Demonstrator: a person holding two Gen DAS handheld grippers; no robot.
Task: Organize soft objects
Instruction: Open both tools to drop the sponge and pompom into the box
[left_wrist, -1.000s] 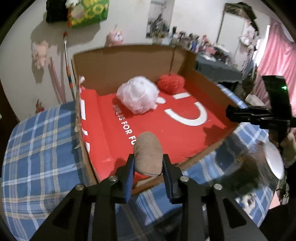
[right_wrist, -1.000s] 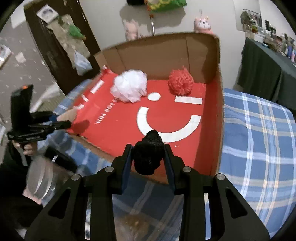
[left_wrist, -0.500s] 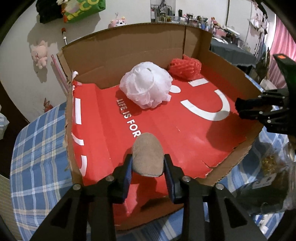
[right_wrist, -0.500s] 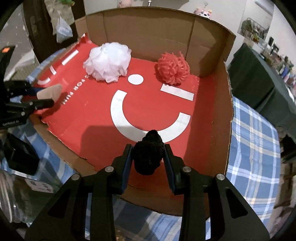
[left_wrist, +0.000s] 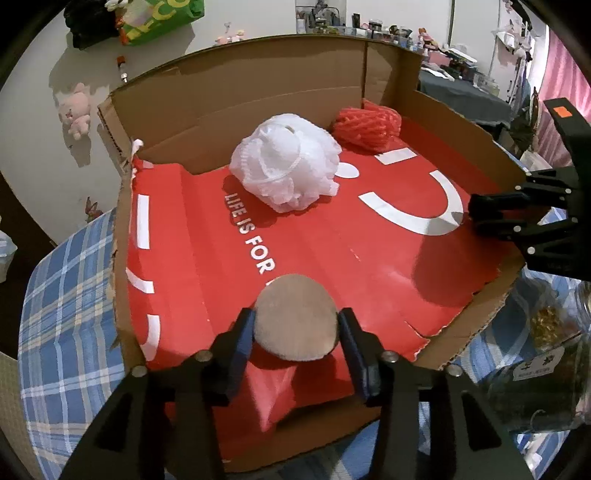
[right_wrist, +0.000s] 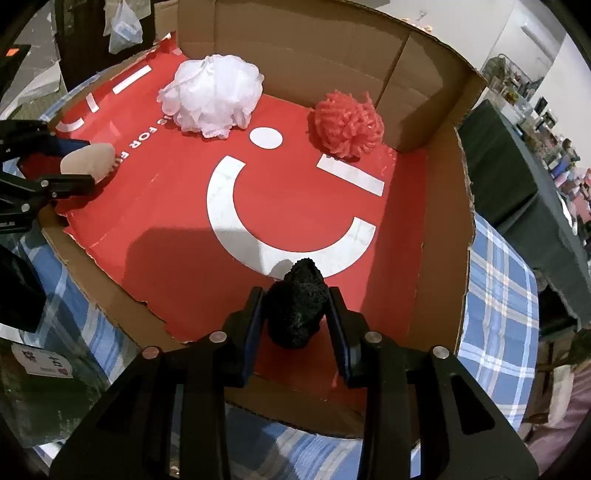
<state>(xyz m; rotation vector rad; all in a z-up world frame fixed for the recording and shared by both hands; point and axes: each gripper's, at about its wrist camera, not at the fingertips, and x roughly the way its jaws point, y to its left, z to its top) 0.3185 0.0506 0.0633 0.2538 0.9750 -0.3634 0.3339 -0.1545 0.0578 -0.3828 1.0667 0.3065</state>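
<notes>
Progress looks past the halfway mark. Two soft things already lie inside the shallow cardboard box with the red printed liner (right_wrist: 436, 206): a white mesh bath puff (right_wrist: 212, 96) in the upper left of the right wrist frame and a red yarn pom-pom (right_wrist: 345, 123) near the far corner wall, well apart from each other.

Two more are arriving. The left tool (left_wrist: 295, 334) has just been opening its jaws around a tan oval felt-like pad (left_wrist: 295, 317); the pad now sits between them at lower centre of the left wrist frame, over the near red liner, and I cannot tell whether the blue pads press it.

The right tool (right_wrist: 297, 314) pinches a black fuzzy pom-pom (right_wrist: 297, 306) above the near edge of the box, not yet set down.

Left to do, I judge: release both and draw the tools clear.
</notes>
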